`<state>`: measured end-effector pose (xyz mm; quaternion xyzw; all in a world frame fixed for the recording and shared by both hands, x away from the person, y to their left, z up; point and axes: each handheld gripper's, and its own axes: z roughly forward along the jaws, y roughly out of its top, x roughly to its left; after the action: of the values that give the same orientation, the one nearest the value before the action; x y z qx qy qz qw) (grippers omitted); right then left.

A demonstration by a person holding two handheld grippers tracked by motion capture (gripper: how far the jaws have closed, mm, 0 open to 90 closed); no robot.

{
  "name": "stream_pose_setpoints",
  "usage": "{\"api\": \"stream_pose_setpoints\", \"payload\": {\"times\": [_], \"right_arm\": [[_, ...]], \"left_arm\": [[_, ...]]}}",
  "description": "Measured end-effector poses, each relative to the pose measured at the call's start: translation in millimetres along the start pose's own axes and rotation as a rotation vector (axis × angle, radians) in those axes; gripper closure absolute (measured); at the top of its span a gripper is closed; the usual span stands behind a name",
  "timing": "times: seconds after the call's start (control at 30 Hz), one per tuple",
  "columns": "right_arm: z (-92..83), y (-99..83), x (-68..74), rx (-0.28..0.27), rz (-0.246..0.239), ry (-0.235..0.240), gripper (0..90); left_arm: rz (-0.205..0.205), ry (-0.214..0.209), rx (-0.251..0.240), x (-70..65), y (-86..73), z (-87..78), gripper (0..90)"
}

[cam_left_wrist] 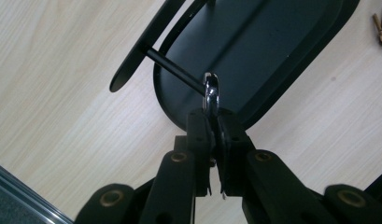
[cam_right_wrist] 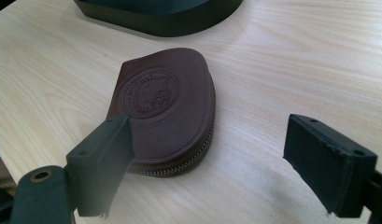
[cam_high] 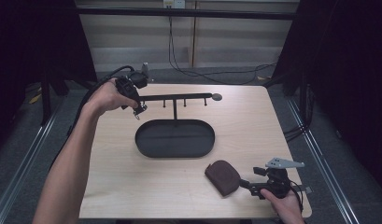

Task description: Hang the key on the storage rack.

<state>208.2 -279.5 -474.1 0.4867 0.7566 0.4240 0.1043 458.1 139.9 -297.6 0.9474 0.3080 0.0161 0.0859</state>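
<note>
A black rack stands mid-table: an oval tray (cam_high: 174, 140) with a post that carries a horizontal bar (cam_high: 179, 97) with several short pegs. My left gripper (cam_high: 139, 110) is at the bar's left end, shut on a small silver metal ring (cam_left_wrist: 210, 94). The ring touches a thin peg (cam_left_wrist: 174, 70) above the tray (cam_left_wrist: 272, 56). A brown leather zip pouch (cam_high: 222, 176) lies flat near the front right. My right gripper (cam_high: 247, 185) sits just right of it and is open. The pouch (cam_right_wrist: 165, 107) lies ahead of the right gripper (cam_right_wrist: 216, 163), against its left jaw.
A small brass item (cam_left_wrist: 381, 29) lies on the table beyond the tray. The light wooden table (cam_high: 114, 163) ends close behind the right hand. Black curtains hang at both sides, and cables run along the floor at the back.
</note>
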Motion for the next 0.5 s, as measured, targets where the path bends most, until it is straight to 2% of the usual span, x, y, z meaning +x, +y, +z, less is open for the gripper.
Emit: {"api": "stream_pose_setpoints", "payload": {"times": [0.43, 0.5], "right_arm": [[0.3, 0.0, 0.2, 0.003, 0.0, 0.004, 15.5], [0.3, 0.1, 0.5, 0.007, 0.002, 0.002, 15.5]], "left_arm": [[-0.028, 0.044, -0.001, 1.7, 1.0, 3.3, 81.6], [-0.021, 0.032, -0.003, 2.2, -0.5, 2.7, 82.0]]}}
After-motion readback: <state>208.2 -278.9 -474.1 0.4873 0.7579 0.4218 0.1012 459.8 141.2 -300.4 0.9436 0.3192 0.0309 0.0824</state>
